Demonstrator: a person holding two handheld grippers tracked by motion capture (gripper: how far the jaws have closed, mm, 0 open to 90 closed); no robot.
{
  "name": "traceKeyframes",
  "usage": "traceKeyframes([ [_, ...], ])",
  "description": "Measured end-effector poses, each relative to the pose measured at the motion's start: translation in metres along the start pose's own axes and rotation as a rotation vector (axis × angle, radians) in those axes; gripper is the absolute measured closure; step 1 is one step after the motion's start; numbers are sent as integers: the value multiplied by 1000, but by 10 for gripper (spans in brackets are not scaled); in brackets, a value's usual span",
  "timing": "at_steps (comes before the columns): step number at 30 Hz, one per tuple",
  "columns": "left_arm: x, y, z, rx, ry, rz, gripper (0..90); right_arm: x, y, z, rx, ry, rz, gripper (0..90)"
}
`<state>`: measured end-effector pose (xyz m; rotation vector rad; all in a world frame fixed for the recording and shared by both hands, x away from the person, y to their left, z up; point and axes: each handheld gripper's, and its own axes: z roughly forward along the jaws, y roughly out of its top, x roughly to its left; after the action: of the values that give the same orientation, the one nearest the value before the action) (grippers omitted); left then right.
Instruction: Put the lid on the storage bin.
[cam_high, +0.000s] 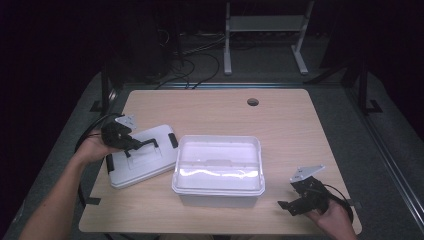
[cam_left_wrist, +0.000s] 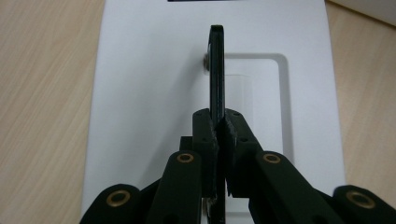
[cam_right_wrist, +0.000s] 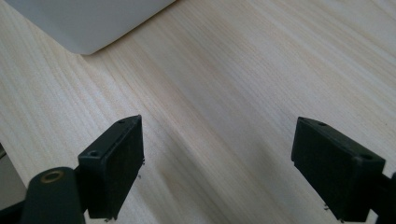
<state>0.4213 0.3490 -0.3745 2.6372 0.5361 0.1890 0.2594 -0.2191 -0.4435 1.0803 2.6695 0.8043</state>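
Dark floor and cables ring a pale wooden surface (cam_high: 280, 120) with a round hole (cam_high: 253, 102) near its 12 o'clock edge. Close to the middle, a little toward 6 o'clock, stands an open white bin (cam_high: 218, 165), its inside bare and glossy. Just beside it, toward 9 o'clock, lies the white lid (cam_high: 141, 159), flat on the wood and turned slightly askew, with black clips at its short ends.

At 9 o'clock of the surface the left claw (cam_high: 131, 143) sits over the lid, held by a hand whose forearm enters from the 7 o'clock corner. Its jaws are pressed together on the lid's black handle (cam_left_wrist: 216, 70), which stands raised on edge out of its shallow recess in the left gripper view; the pads meet the handle on both sides, with the handle's far end running up toward 12 o'clock of that view.

Down at 5 o'clock of the surface the right claw (cam_high: 291, 204) rests low in the other hand, well apart from the bin's near corner. In the right gripper view its jaws are spread wide with bare wood between them, and a rounded corner of the bin (cam_right_wrist: 88, 23) shows at 11 o'clock.
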Motion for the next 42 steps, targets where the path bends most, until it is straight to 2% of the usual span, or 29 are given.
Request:
traceKeyframes([
  [13,-11,-2,-55,-17,24,5,847,-1,0,-2,0,-7,-1,165],
  [18,-14,-1,-75,-38,4,4,847,-1,1,-2,0,-10,-2,165],
  [26,-21,7,-98,-29,5,26,847,-2,0,-3,-1,-14,5,165],
  [35,-24,17,-126,-69,10,10,847,-3,-1,-3,-6,-10,6,165],
  [42,-30,33,-141,-100,6,43,847,-4,-2,-4,-9,-13,5,165],
])
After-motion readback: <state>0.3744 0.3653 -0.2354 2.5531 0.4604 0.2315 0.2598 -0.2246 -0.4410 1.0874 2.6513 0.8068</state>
